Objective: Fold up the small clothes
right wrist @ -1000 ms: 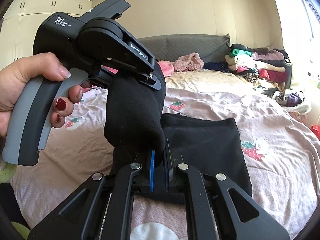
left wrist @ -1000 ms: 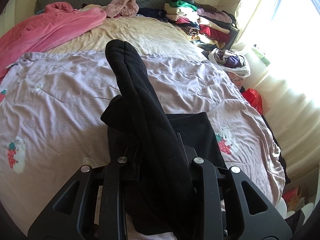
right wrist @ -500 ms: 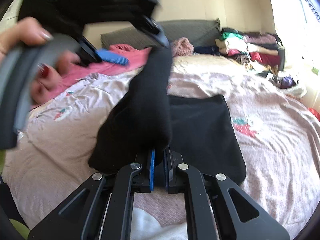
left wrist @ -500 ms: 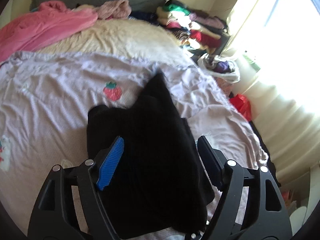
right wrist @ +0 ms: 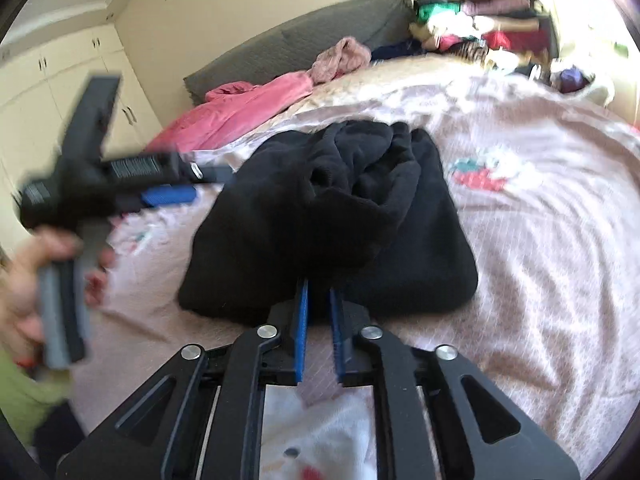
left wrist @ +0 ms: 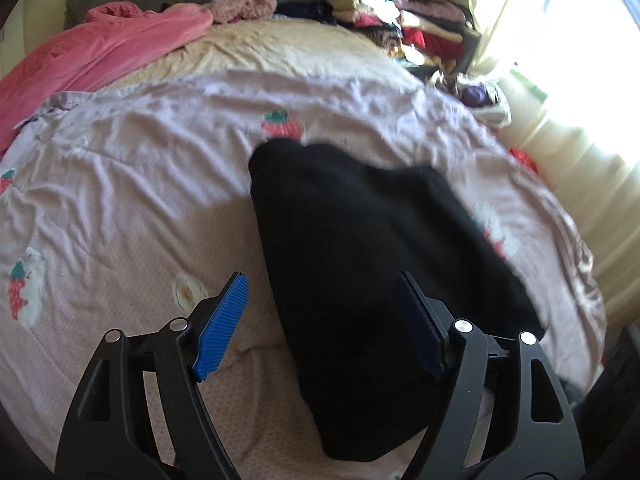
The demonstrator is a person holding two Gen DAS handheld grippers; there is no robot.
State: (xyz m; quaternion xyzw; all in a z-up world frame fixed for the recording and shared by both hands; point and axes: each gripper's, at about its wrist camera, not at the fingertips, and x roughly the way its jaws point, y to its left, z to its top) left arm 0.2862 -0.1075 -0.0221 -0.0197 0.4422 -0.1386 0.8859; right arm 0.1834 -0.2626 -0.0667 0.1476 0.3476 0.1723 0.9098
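Note:
A black fleece garment [left wrist: 372, 264] lies folded on the lilac strawberry-print bedspread [left wrist: 132, 200]; in the right wrist view [right wrist: 340, 216] its top layer is bunched and rumpled. My left gripper [left wrist: 324, 316] is open and empty, hovering over the garment's near edge; it also shows in the right wrist view [right wrist: 168, 192] at the garment's left side. My right gripper [right wrist: 319, 336] sits at the garment's near edge with its jaws slightly parted; a fold of black cloth reaches to the gap between the blue pads [right wrist: 301, 328].
A pink garment [left wrist: 100, 48] and a pink fluffy one [left wrist: 244, 0] lie at the bed's far side by a grey headboard [right wrist: 300, 40]. A stack of folded clothes [left wrist: 404, 12] stands at the far right. A bright curtained window [left wrist: 568, 80] is to the right.
The left gripper let go of the black sleeve and opened; the sleeve dropped onto the folded garment. The right gripper's jaws have parted slightly and the cloth has lowered to the bed.

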